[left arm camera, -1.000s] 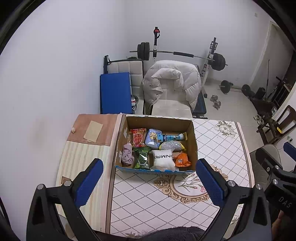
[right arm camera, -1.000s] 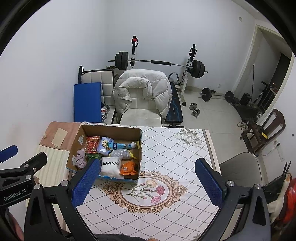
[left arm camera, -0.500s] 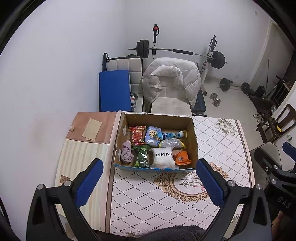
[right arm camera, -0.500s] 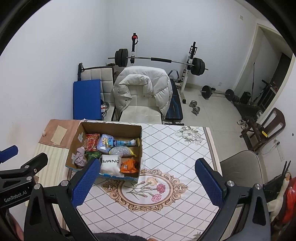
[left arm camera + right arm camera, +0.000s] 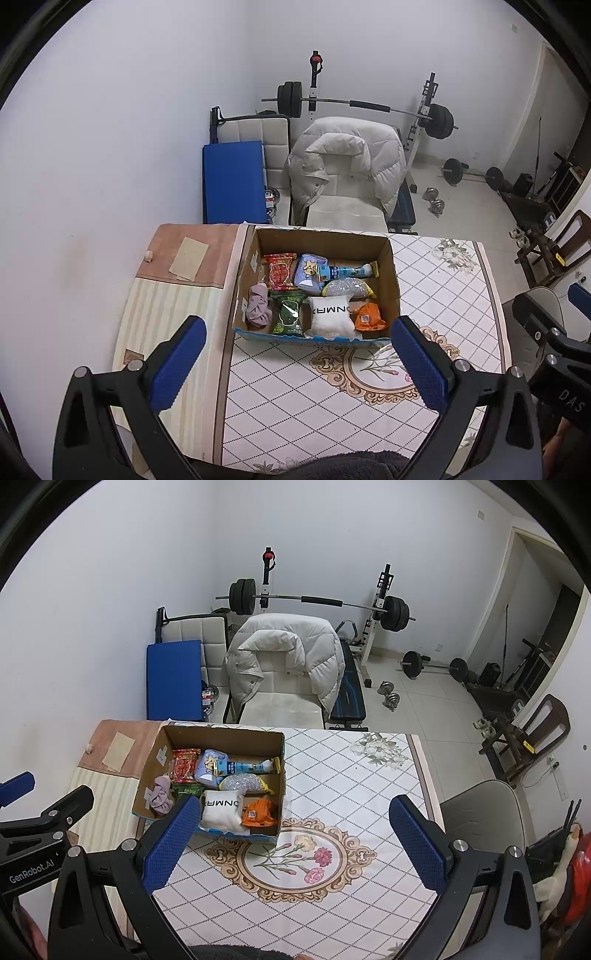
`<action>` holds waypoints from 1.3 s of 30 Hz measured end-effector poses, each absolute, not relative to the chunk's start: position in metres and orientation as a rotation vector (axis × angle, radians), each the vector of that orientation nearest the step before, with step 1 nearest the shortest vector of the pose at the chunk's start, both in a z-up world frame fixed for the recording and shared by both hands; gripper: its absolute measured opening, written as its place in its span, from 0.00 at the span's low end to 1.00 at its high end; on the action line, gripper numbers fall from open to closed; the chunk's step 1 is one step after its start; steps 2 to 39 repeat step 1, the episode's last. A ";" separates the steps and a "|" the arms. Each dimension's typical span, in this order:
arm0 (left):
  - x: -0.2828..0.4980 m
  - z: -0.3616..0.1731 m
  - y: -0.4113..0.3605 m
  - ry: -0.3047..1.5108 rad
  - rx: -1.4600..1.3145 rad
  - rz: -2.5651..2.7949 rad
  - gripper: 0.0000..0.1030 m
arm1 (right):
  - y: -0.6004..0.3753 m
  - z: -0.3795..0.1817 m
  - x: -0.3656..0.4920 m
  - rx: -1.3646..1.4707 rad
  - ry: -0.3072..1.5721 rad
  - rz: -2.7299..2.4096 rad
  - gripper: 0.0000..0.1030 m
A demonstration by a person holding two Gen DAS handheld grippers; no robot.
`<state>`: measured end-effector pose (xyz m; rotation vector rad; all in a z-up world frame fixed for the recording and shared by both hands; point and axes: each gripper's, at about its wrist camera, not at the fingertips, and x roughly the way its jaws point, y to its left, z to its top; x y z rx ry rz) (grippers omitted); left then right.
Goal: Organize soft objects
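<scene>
Left wrist: cardboard box [image 5: 393, 275] of soft packets, both tongs [image 5: 299, 365] [image 5: 291, 843] spread, empty

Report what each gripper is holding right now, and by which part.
Nothing is held. The left gripper and the right gripper are both open and empty, above the table in front of the cardboard box; the soft items all lie inside it.

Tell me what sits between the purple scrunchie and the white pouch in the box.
A green snack packet lies between the purple scrunchie and the white pouch, clearest in the left wrist view.
</scene>
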<state>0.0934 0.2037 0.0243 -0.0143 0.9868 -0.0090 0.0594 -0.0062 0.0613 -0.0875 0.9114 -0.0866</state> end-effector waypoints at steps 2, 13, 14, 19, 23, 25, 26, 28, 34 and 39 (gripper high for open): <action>0.094 0.024 0.204 0.987 -0.014 -0.010 1.00 | -0.005 0.062 0.060 -0.086 0.912 -0.086 1.00; 0.094 0.024 0.204 0.987 -0.014 -0.010 1.00 | -0.005 0.062 0.060 -0.086 0.912 -0.086 1.00; 0.094 0.024 0.204 0.987 -0.014 -0.010 1.00 | -0.005 0.062 0.060 -0.086 0.912 -0.086 1.00; 0.094 0.024 0.204 0.987 -0.014 -0.010 1.00 | -0.005 0.062 0.060 -0.086 0.912 -0.086 1.00; 0.094 0.024 0.204 0.987 -0.014 -0.010 1.00 | -0.005 0.062 0.060 -0.086 0.912 -0.086 1.00; 0.094 0.024 0.204 0.987 -0.014 -0.010 1.00 | -0.005 0.062 0.060 -0.086 0.912 -0.086 1.00; 0.094 0.024 0.204 0.987 -0.014 -0.010 1.00 | -0.005 0.062 0.060 -0.086 0.912 -0.086 1.00; 0.094 0.024 0.204 0.987 -0.014 -0.010 1.00 | -0.005 0.062 0.060 -0.086 0.912 -0.086 1.00; 0.094 0.024 0.204 0.987 -0.014 -0.010 1.00 | -0.005 0.062 0.060 -0.086 0.912 -0.086 1.00; 0.094 0.024 0.204 0.987 -0.014 -0.010 1.00 | -0.005 0.062 0.060 -0.086 0.912 -0.086 1.00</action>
